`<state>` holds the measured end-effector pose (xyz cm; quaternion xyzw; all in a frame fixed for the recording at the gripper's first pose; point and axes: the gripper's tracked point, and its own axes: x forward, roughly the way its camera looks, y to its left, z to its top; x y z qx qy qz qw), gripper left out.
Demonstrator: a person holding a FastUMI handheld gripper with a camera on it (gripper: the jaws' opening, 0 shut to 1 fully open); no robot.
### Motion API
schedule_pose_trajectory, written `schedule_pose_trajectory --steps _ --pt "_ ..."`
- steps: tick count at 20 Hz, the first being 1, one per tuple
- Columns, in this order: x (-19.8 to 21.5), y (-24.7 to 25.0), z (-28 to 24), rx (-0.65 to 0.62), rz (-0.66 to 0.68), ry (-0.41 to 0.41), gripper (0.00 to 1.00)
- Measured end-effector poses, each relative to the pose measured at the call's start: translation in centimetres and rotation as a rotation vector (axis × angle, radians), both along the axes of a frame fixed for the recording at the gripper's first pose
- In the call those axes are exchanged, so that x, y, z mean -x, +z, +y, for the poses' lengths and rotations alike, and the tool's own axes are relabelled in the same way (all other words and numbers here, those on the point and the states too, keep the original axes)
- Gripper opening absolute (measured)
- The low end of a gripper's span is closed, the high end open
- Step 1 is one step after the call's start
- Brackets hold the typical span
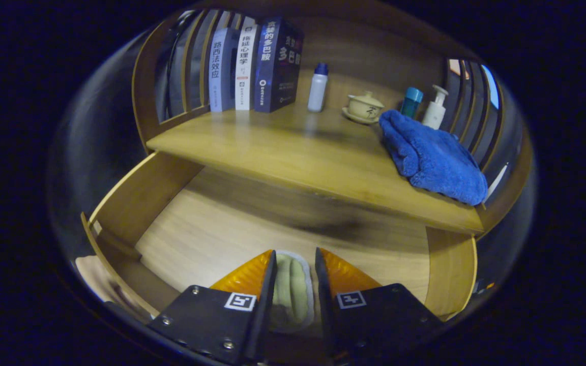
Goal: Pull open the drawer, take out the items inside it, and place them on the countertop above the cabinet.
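The wooden drawer [135,193] stands pulled open below the countertop [293,152]. My gripper [295,256] hangs over the drawer floor, and a pale green and white folded item [293,290] sits between its two fingers. Both fingers lie against its sides, so the gripper is shut on it. The lower part of the item is hidden between the finger bodies. A blue towel [433,157] lies on the right of the countertop.
On the countertop stand three books [252,66] at the back left, a small white bottle [317,87], a lidded tea cup on a saucer [364,108], a teal-capped bottle [411,101] and a white pump bottle [434,108]. Slatted wooden sides flank the shelf.
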<state>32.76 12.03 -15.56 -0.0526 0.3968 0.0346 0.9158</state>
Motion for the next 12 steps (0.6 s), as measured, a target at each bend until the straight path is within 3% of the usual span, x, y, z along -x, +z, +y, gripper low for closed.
schedule_pose_trajectory --steps 12 --pt "1.4 -0.6 0.5 -0.048 0.081 0.043 0.43"
